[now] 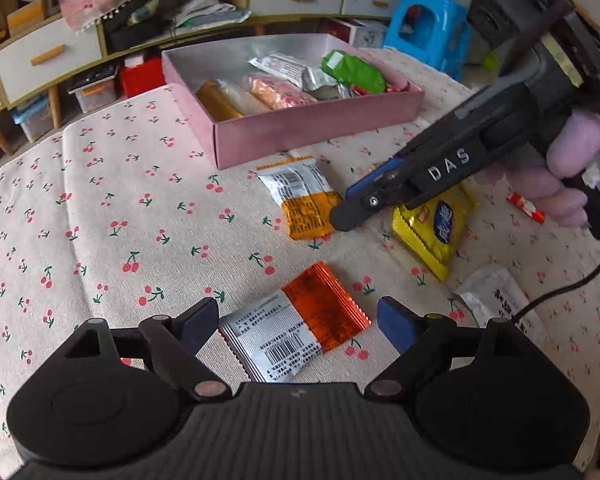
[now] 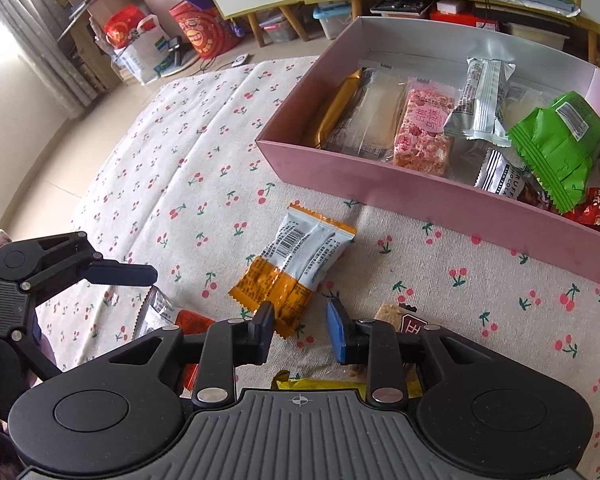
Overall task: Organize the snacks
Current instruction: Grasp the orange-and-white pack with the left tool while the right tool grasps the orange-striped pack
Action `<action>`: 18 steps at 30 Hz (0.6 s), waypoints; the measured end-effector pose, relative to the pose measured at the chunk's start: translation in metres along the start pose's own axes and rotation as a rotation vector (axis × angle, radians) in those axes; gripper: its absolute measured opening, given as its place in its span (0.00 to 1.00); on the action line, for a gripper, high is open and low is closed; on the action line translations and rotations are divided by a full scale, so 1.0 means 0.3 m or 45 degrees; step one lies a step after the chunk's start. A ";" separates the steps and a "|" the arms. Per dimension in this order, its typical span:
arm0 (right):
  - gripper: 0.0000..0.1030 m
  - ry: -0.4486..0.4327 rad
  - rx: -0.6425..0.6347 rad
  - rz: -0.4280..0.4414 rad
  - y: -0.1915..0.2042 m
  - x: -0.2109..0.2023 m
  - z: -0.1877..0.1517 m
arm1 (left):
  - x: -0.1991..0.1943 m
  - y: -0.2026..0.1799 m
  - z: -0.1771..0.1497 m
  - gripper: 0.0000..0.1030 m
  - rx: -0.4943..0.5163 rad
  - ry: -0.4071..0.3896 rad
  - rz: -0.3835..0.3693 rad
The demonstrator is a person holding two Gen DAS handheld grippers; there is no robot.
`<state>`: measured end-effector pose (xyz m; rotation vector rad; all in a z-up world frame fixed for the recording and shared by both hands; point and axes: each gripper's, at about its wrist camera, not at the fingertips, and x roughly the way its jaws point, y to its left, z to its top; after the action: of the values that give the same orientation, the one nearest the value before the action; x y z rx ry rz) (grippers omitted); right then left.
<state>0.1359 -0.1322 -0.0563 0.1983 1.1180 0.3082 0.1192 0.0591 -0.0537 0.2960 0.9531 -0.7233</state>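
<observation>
A pink box (image 1: 320,128) (image 2: 440,208) on the cherry-print cloth holds several snack packs. My left gripper (image 1: 296,326) is open, its fingers on either side of a red-and-silver packet (image 1: 296,328) lying on the cloth. My right gripper (image 2: 300,332) (image 1: 344,216) is open, its fingertips at the near corner of an orange-and-white packet (image 2: 296,264) (image 1: 304,200). A yellow packet (image 1: 436,228) (image 2: 320,384) lies under the right gripper. The left gripper's finger (image 2: 120,274) shows at the left of the right wrist view.
A white packet (image 1: 496,300) and a small red-and-white candy (image 1: 526,208) lie on the cloth at right. A brown-topped packet (image 2: 404,316) lies by the right finger. Shelves, drawers, a blue stool (image 1: 432,28) and bags (image 2: 148,40) stand beyond the cloth.
</observation>
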 end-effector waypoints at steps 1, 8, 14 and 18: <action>0.37 0.000 0.015 0.014 -0.002 -0.001 0.000 | 0.002 -0.007 -0.005 0.82 0.034 0.016 0.007; 0.58 -0.019 0.050 0.032 0.022 0.017 0.012 | 0.021 -0.025 -0.034 0.88 0.147 0.071 0.109; 0.59 -0.054 0.071 -0.008 0.035 0.034 0.025 | 0.025 0.040 -0.024 0.85 -0.060 0.058 0.200; 0.59 -0.082 0.090 -0.034 0.043 0.043 0.030 | 0.021 0.081 -0.012 0.84 -0.190 0.042 0.311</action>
<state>0.1474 -0.1158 -0.0595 0.2542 1.0677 0.2369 0.1358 0.0761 -0.0627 0.2874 0.9769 -0.4226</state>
